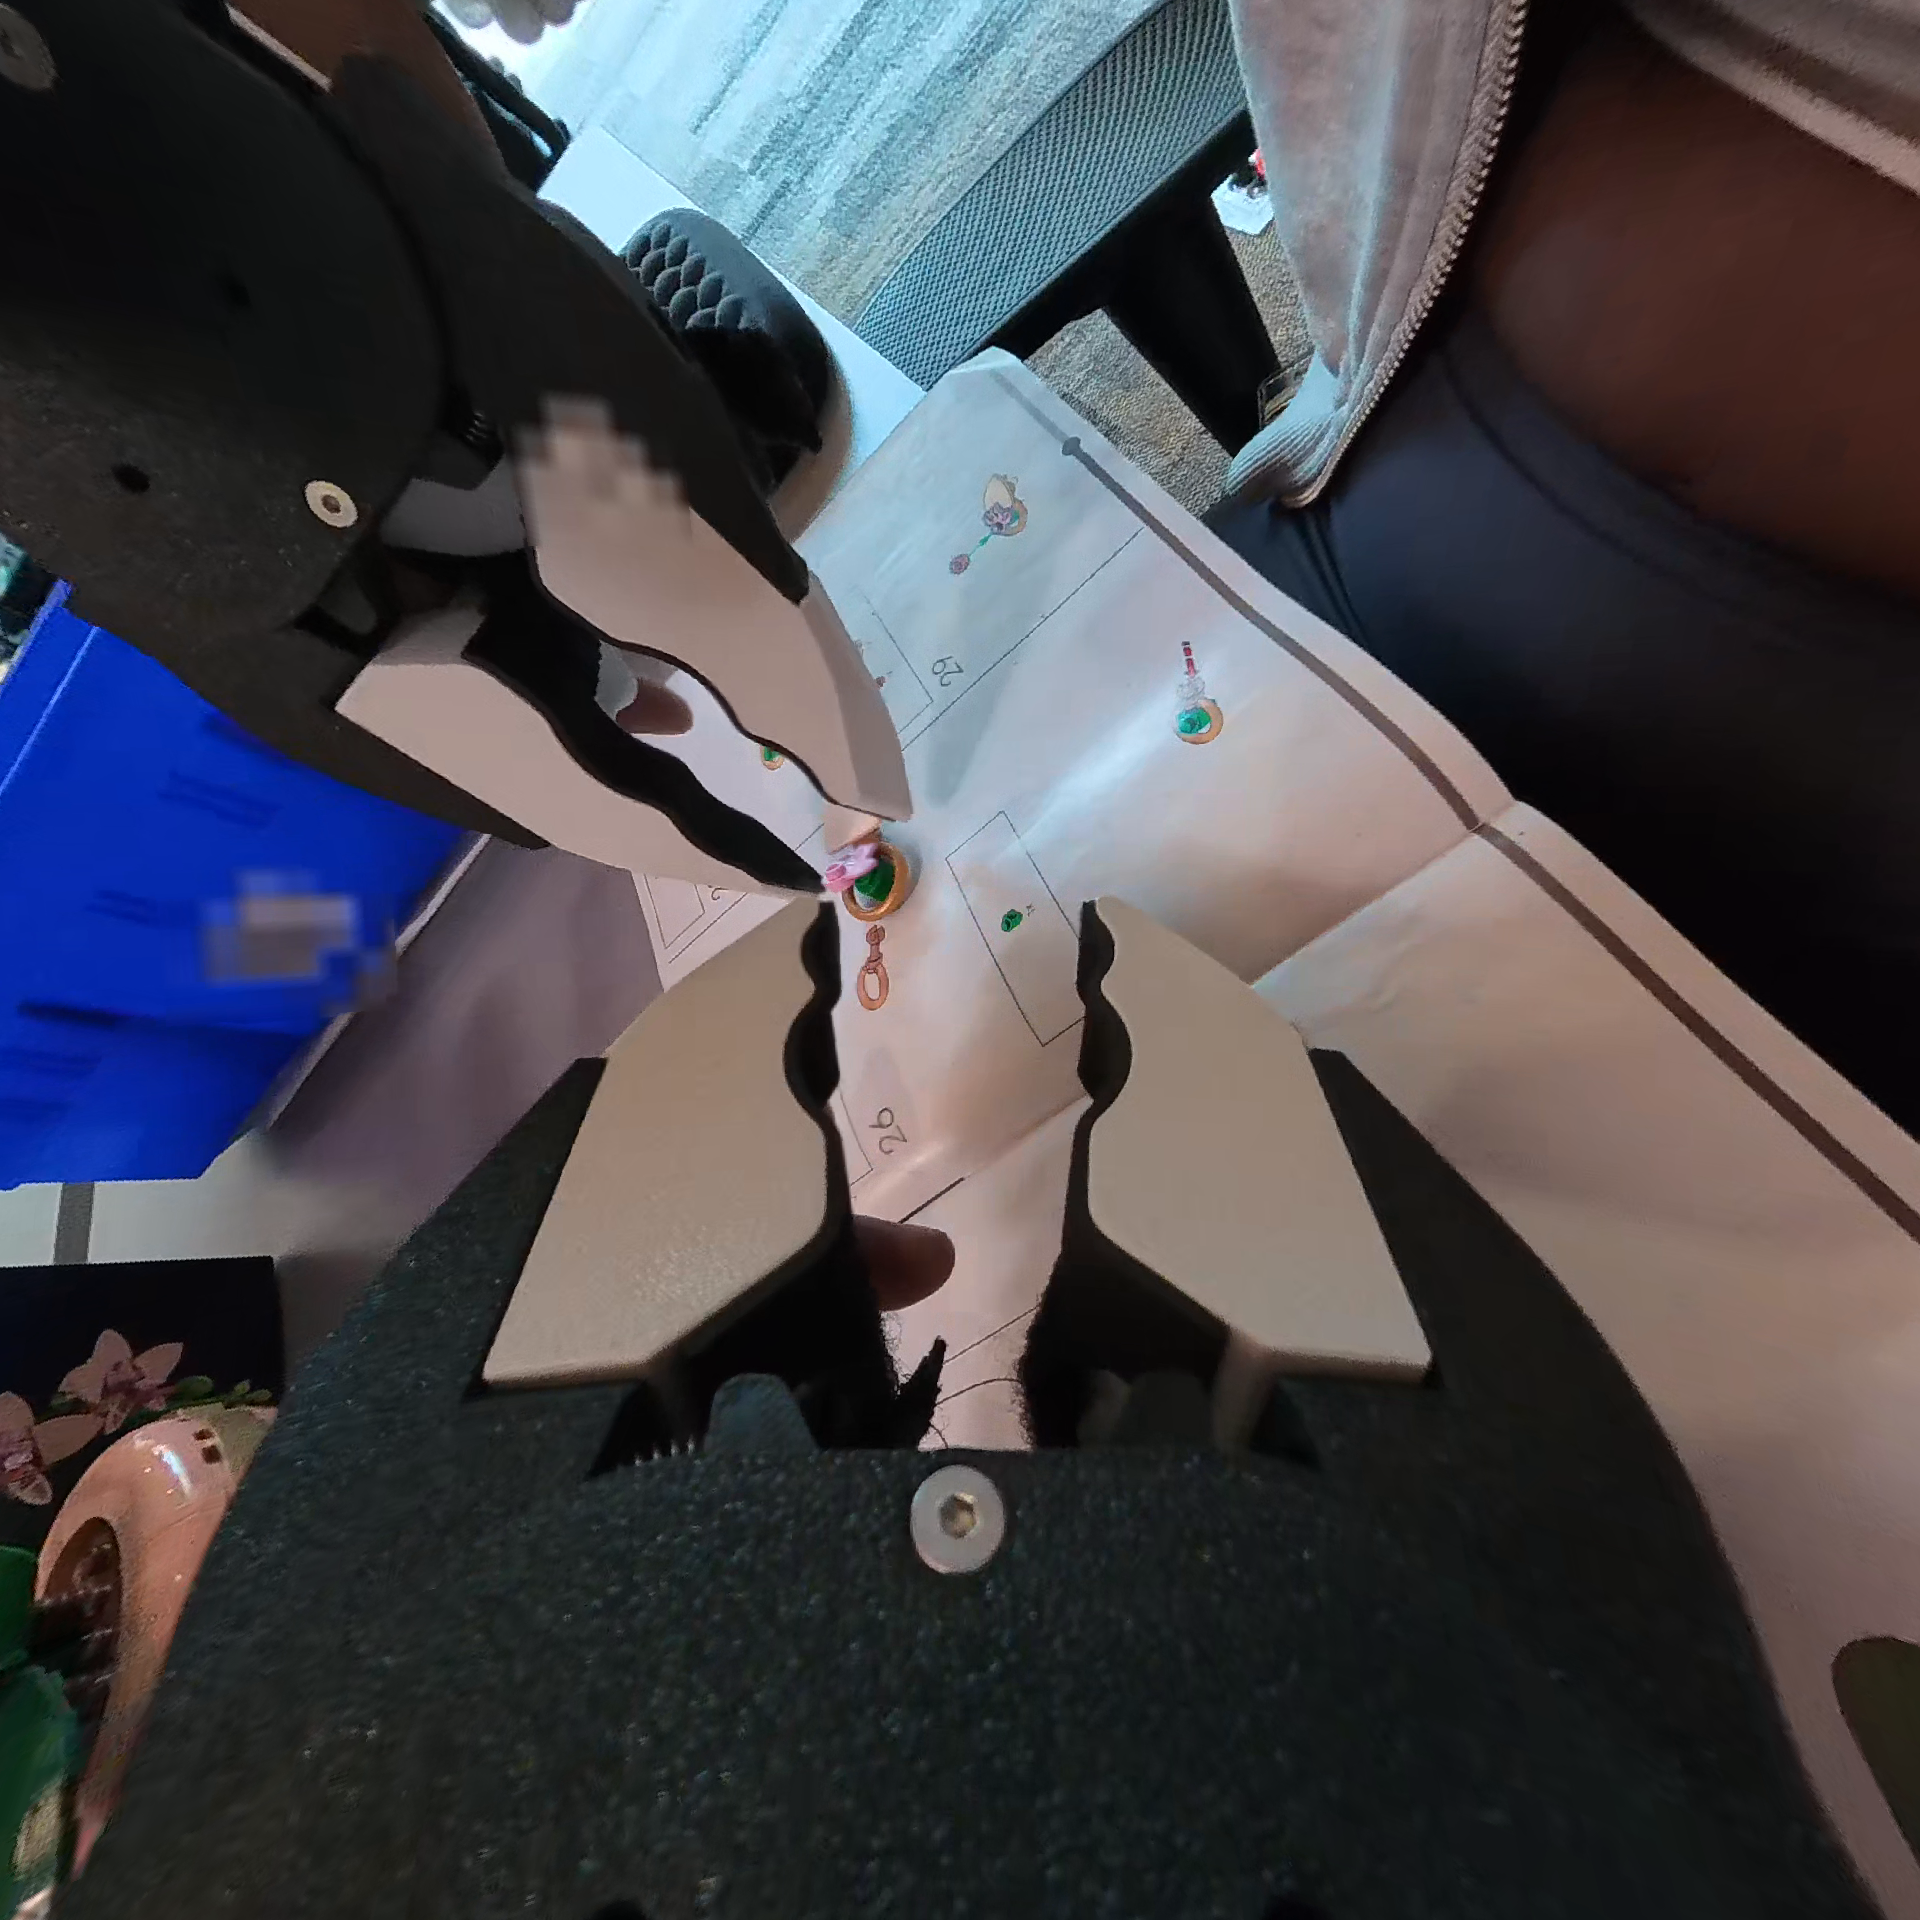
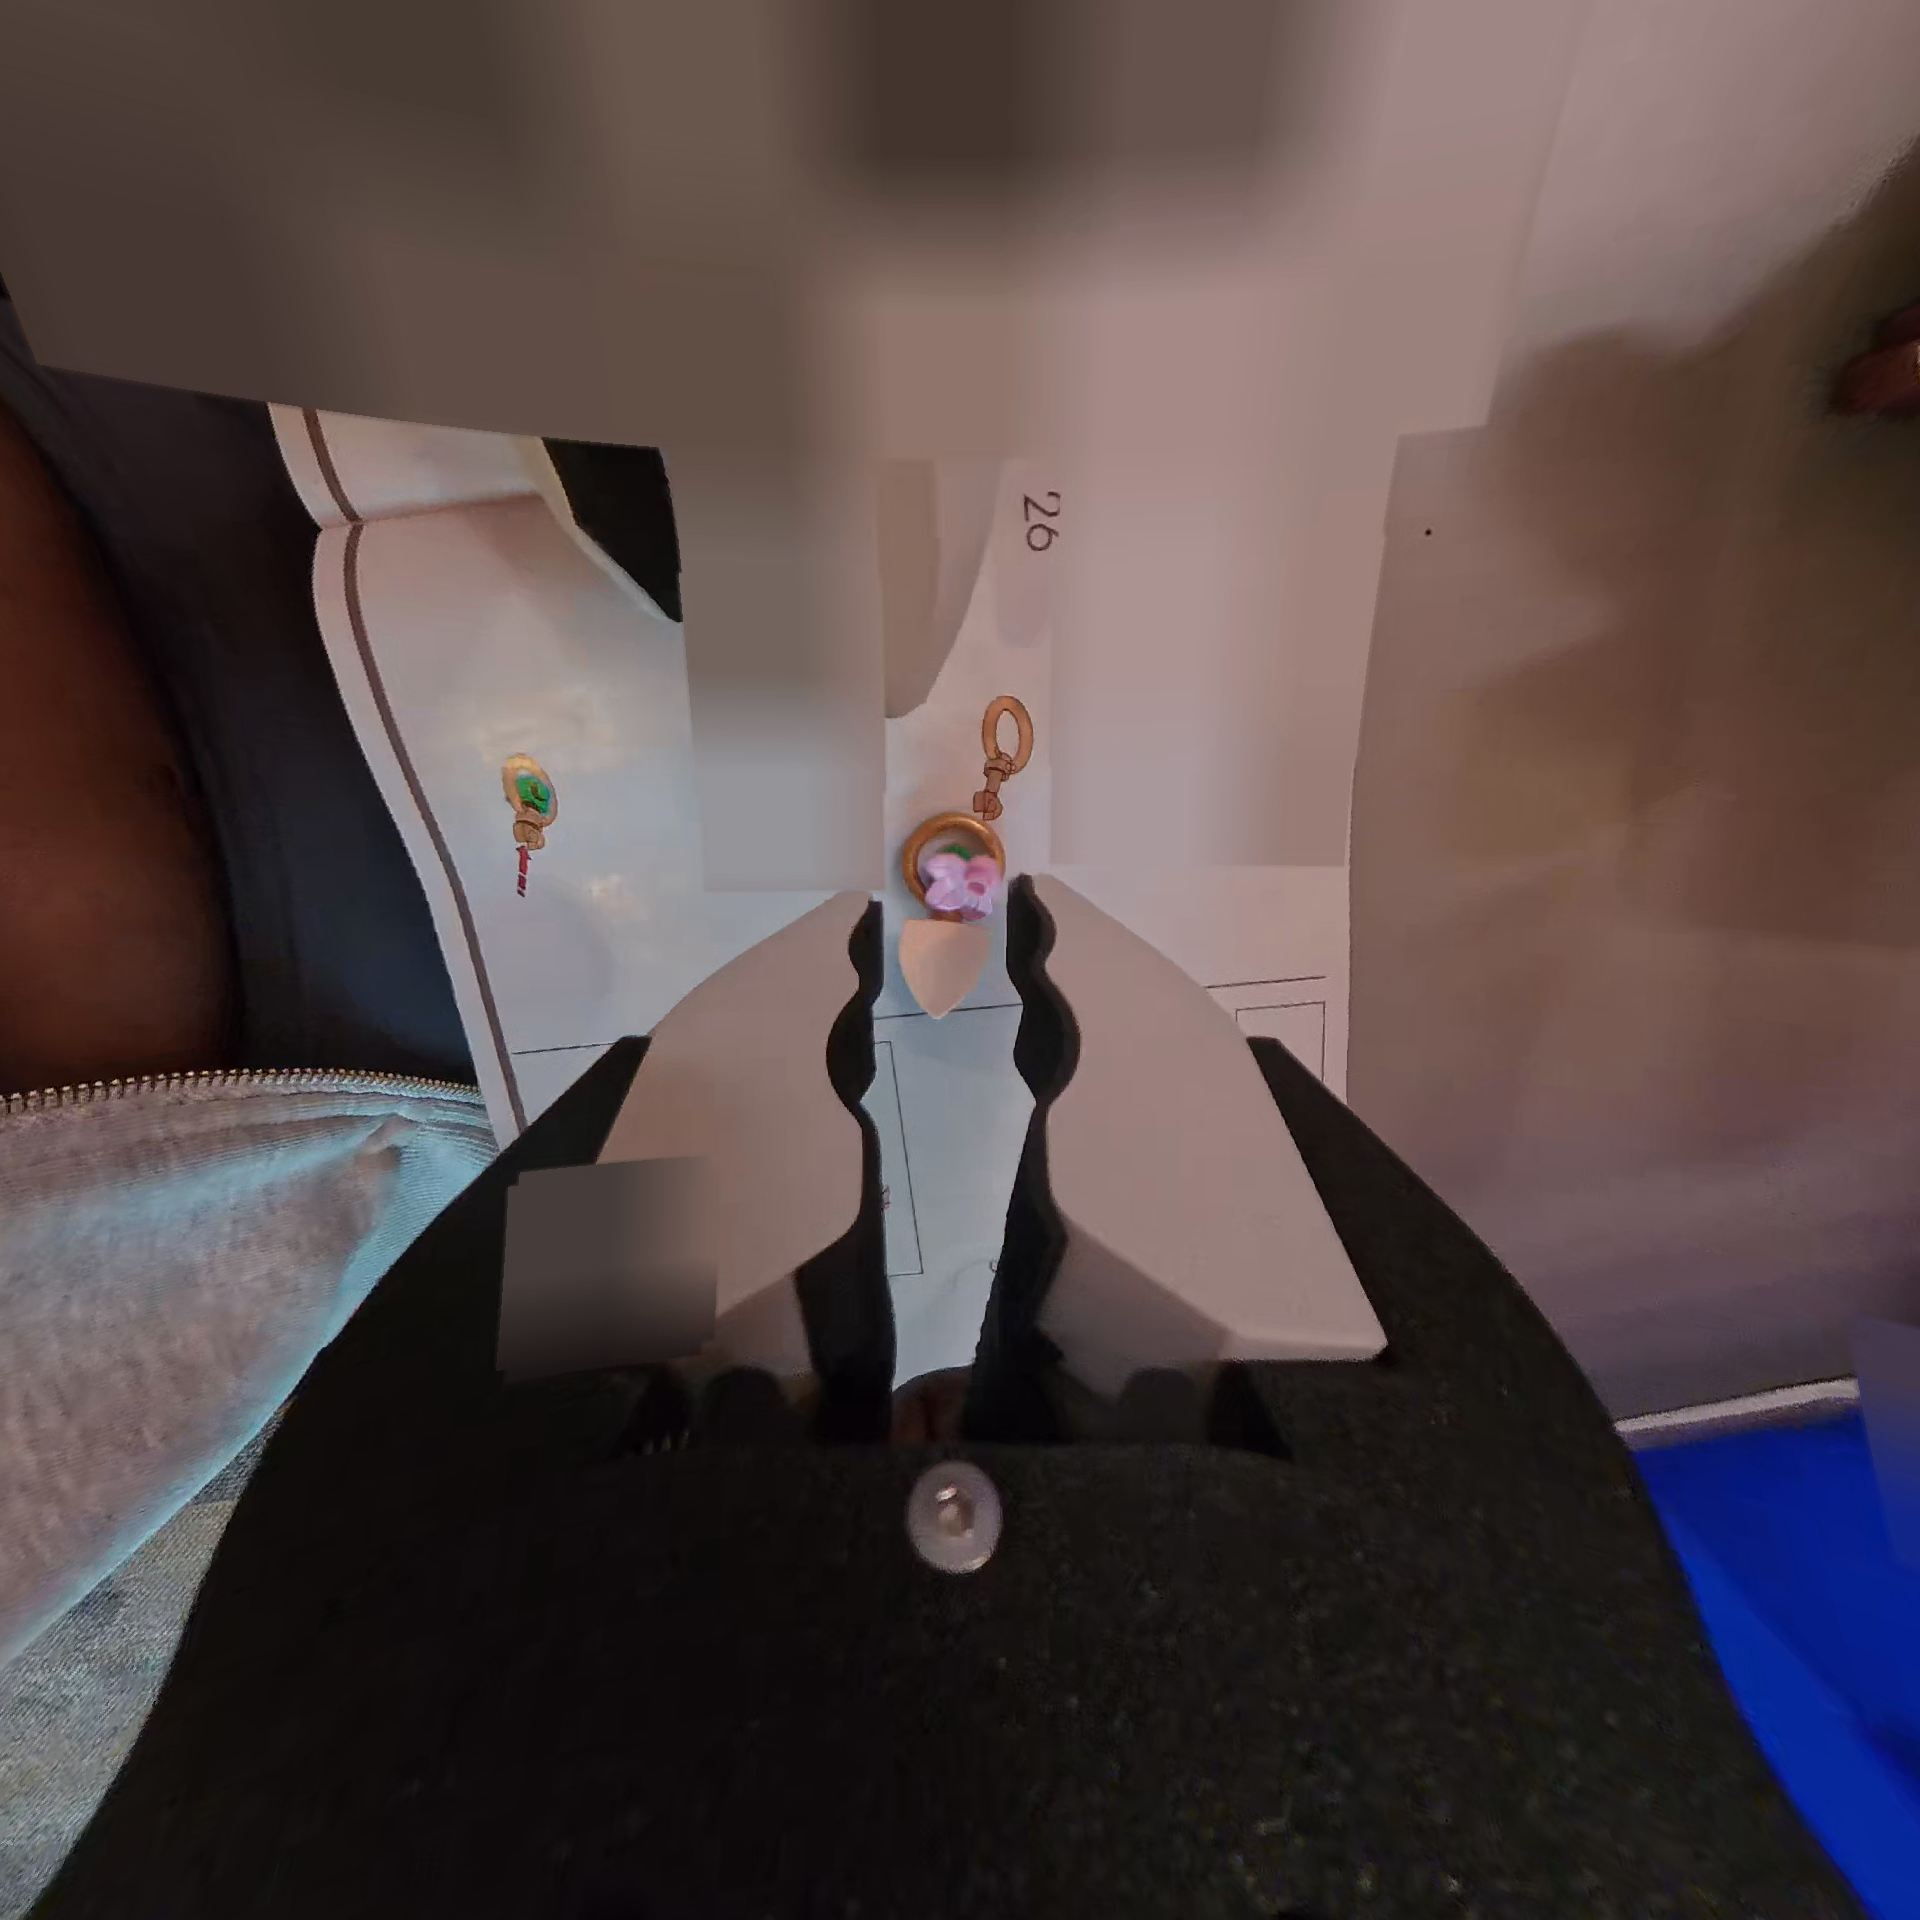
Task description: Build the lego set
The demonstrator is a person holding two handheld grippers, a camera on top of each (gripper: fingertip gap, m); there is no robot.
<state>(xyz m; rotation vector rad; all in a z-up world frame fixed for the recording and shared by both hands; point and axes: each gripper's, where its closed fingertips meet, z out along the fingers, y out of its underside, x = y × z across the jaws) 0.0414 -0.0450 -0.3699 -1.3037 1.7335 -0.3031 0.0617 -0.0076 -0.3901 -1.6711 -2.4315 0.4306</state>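
Note:
A small lego piece, a gold ring with a pink flower, a green part and a cream petal (image 1: 871,881) (image 2: 954,883), lies on the open instruction booklet (image 1: 1195,790) (image 2: 1164,935). My right gripper (image 2: 945,904) straddles it with the jaws a little apart. The flower sits at the fingertips and the petal lies between them, with slim gaps on both sides. In the left wrist view the right gripper (image 1: 860,847) comes in from the upper left. My left gripper (image 1: 956,914) is open and empty, its tips just short of the piece.
A blue bin (image 1: 156,883) (image 2: 1787,1610) stands beside the booklet. A lego box with flower pictures (image 1: 125,1382) and a pink pot model (image 1: 135,1538) are at the lower left. A person in a grey zip jacket (image 1: 1351,260) (image 2: 156,1247) is close by. A dark chair (image 1: 1039,208) stands behind. Tip to tip, the grippers are about 5 cm apart.

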